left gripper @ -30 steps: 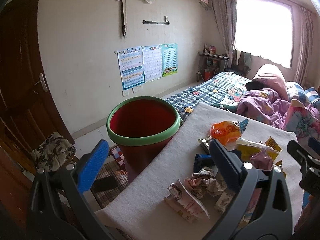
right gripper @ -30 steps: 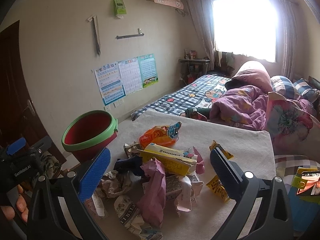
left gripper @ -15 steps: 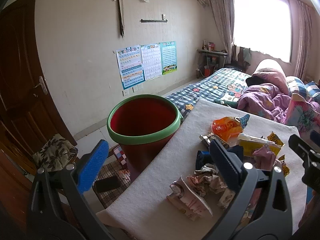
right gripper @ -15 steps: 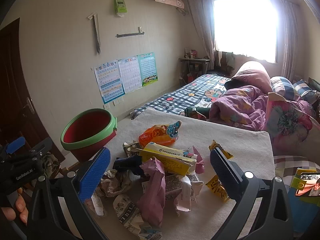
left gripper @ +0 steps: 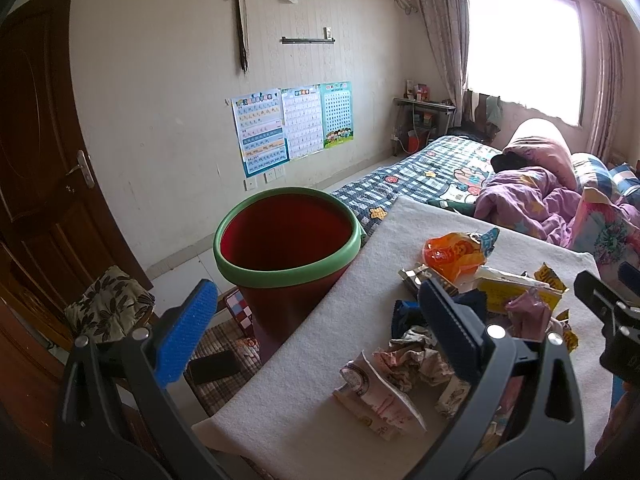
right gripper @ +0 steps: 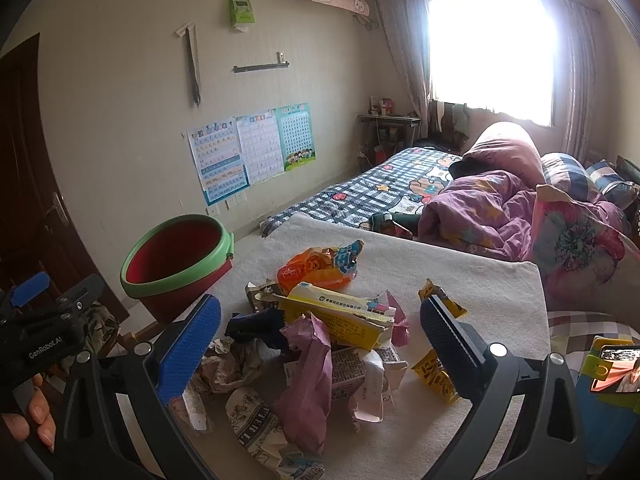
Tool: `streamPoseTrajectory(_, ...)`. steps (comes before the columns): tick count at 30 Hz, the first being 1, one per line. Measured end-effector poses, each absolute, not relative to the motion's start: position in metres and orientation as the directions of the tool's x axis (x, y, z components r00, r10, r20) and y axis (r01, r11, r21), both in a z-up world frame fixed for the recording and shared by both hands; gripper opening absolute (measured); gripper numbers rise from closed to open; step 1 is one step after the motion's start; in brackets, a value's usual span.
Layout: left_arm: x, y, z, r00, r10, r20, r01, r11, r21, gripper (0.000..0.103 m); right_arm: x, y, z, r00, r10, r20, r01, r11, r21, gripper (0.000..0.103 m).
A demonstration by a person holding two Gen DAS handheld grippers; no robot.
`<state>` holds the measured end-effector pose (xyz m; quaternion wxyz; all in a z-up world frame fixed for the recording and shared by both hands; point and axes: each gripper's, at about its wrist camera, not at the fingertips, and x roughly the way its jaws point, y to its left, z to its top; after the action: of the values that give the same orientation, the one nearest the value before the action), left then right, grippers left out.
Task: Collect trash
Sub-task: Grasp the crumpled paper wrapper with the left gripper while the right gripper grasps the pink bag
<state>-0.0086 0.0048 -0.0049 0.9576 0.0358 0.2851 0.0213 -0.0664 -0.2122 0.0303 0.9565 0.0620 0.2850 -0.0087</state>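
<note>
A pile of trash lies on a white padded table [left gripper: 344, 332]: an orange snack bag [right gripper: 316, 268], a yellow box [right gripper: 340, 316], a pink wrapper [right gripper: 308, 376], crumpled paper [left gripper: 404, 360] and small yellow wrappers [right gripper: 434, 372]. A red bin with a green rim [left gripper: 286, 248] stands at the table's left edge; it also shows in the right wrist view [right gripper: 176, 264]. My left gripper [left gripper: 316, 336] is open and empty above the table's near left part. My right gripper [right gripper: 320, 340] is open and empty, above the pile.
A bed [right gripper: 384, 196] with a checked cover and purple quilt lies behind the table. A brown door [left gripper: 36, 160] is at left, a cushioned stool [left gripper: 108, 308] below it. A phone on a stand [right gripper: 612, 368] is at right.
Both views have shifted only slightly; the left gripper has drifted a little. Both grippers stay open and the trash has not moved.
</note>
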Motion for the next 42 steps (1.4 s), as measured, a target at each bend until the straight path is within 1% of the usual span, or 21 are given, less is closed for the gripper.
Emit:
streamPoseTrajectory(10, -0.006, 0.006, -0.007, 0.824, 0.046, -0.564, -0.01, 0.998, 0.067, 0.099, -0.069, -0.215, 0.026, 0.832, 0.017, -0.554, 0.056, 0.992, 0.114, 0.096)
streamPoseTrajectory(15, -0.007, 0.006, -0.009, 0.829, 0.039, -0.557, 0.0, 0.998, 0.069, 0.099, -0.069, -0.216, 0.025, 0.83, 0.014, -0.557, 0.059, 0.992, 0.113, 0.096)
streamPoseTrajectory(20, -0.006, 0.009, -0.017, 0.827, 0.06, -0.56, -0.01, 0.996, 0.092, 0.099, -0.069, -0.219, 0.021, 0.823, 0.005, -0.568, 0.067, 0.992, 0.106, 0.096)
streamPoseTrajectory(22, -0.003, 0.012, -0.03, 0.805, 0.025, -0.593, 0.025, 0.997, 0.077, 0.099, -0.067, -0.22, 0.016, 0.815, 0.0, -0.58, 0.073, 0.992, 0.102, 0.096)
streamPoseTrajectory(26, 0.008, 0.012, -0.069, 0.683, -0.064, -0.728, 0.087, 0.996, -0.006, 0.099, -0.066, -0.226, 0.001, 0.782, 0.0, -0.624, 0.083, 0.991, 0.105, 0.096)
streamPoseTrajectory(29, 0.013, 0.008, -0.086, 0.625, -0.083, -0.776, 0.109, 0.994, -0.019, 0.098, -0.068, -0.23, -0.008, 0.76, 0.011, -0.65, 0.08, 0.991, 0.11, 0.096)
streamPoseTrajectory(32, 0.02, 0.004, -0.099, 0.579, -0.116, -0.807, 0.134, 0.99, -0.045, 0.09, -0.071, -0.231, -0.015, 0.743, 0.022, -0.669, 0.07, 0.991, 0.11, 0.096)
streamPoseTrajectory(33, 0.021, 0.003, -0.103, 0.563, -0.123, -0.817, 0.139, 0.989, -0.053, 0.087, -0.072, -0.231, -0.017, 0.738, 0.024, -0.675, 0.068, 0.992, 0.11, 0.094)
streamPoseTrajectory(34, 0.023, 0.0, -0.108, 0.541, -0.129, -0.831, 0.145, 0.988, -0.059, 0.082, -0.073, -0.231, -0.019, 0.733, 0.027, -0.68, 0.066, 0.992, 0.111, 0.091)
streamPoseTrajectory(35, 0.026, -0.002, -0.114, 0.519, -0.132, -0.844, 0.149, 0.987, -0.063, 0.078, -0.072, -0.231, -0.021, 0.728, 0.033, -0.685, 0.062, 0.992, 0.114, 0.09)
streamPoseTrajectory(37, 0.028, -0.004, -0.124, 0.477, -0.147, -0.866, 0.152, 0.985, -0.084, 0.064, -0.073, -0.232, -0.024, 0.722, 0.041, -0.691, 0.059, 0.991, 0.12, 0.089)
streamPoseTrajectory(40, 0.026, -0.004, -0.126, 0.463, -0.191, -0.865, 0.159, 0.979, -0.131, 0.054, -0.071, -0.233, -0.027, 0.713, 0.051, -0.699, 0.06, 0.989, 0.133, 0.085)
streamPoseTrajectory(42, 0.025, -0.006, -0.125, 0.468, -0.194, -0.862, 0.173, 0.977, -0.126, 0.052, -0.069, -0.233, -0.03, 0.706, 0.059, -0.705, 0.06, 0.988, 0.143, 0.084)
